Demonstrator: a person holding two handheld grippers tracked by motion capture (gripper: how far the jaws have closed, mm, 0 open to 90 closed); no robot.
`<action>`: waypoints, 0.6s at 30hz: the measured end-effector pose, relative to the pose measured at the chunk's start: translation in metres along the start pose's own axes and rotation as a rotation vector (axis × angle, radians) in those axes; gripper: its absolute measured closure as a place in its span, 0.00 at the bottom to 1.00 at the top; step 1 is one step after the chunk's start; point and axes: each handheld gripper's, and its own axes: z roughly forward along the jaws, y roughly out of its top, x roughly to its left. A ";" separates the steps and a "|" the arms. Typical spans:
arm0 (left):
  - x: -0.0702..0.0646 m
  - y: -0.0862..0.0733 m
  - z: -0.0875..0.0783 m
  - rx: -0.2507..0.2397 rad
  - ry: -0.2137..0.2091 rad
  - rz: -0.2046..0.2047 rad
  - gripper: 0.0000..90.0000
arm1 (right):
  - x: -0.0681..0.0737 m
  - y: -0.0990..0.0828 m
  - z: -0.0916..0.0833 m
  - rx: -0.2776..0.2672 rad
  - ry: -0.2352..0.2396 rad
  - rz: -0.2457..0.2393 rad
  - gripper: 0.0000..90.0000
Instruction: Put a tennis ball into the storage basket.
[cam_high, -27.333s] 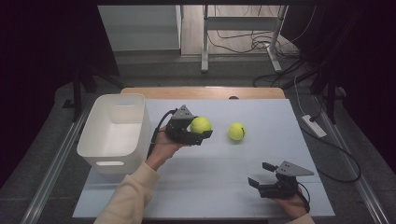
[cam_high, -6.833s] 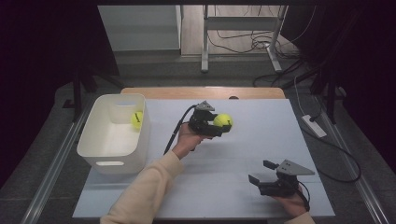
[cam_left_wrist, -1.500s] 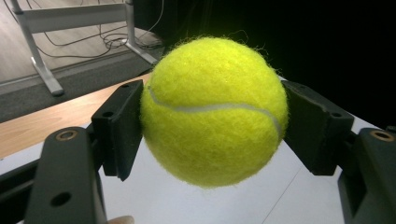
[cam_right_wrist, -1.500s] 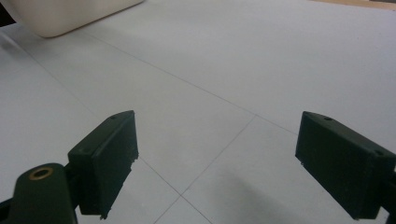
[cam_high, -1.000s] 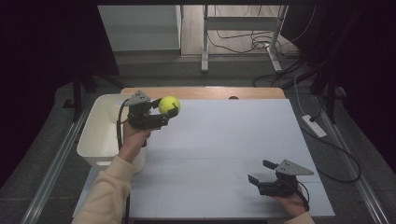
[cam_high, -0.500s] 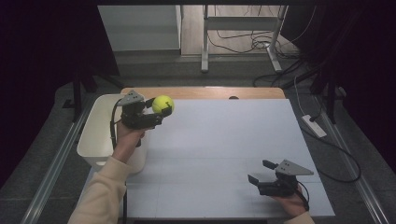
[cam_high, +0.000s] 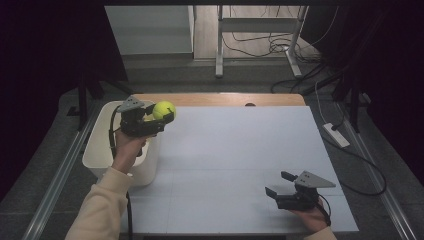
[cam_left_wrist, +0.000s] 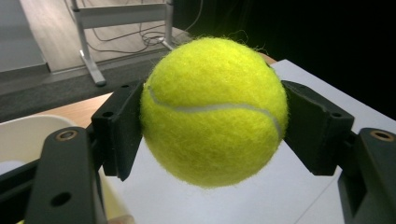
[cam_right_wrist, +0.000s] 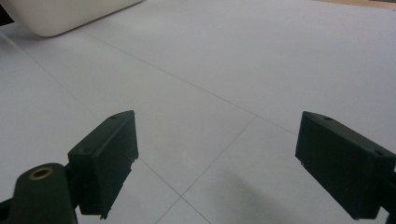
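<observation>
While left claw (cam_high: 162, 117) clamps one tennis ball (cam_high: 164, 110) over one bin (cam_high: 98, 155) — right claw (cam_high: 280, 185) gapes.

High overview, two close finger-level views

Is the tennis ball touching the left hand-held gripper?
Touching. The left gripper view shows the left hand-held gripper with both jaws pressed against the sides of the tennis ball.

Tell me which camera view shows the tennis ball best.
The left gripper view: the tennis ball sits large and sharp, clamped between the left hand-held gripper pads, seam visible. The high view shows it small, held beside the white bin.
</observation>
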 end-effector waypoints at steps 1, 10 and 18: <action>0.000 0.000 0.000 0.000 0.000 0.000 0.30 | 0.000 0.000 0.000 0.000 0.000 0.000 0.15; 0.016 -0.007 -0.006 0.017 0.076 -0.021 0.30 | 0.000 0.000 0.001 0.000 0.002 0.001 0.15; 0.029 -0.014 -0.013 0.035 0.130 -0.027 0.30 | 0.000 0.000 0.001 0.002 0.002 0.000 0.15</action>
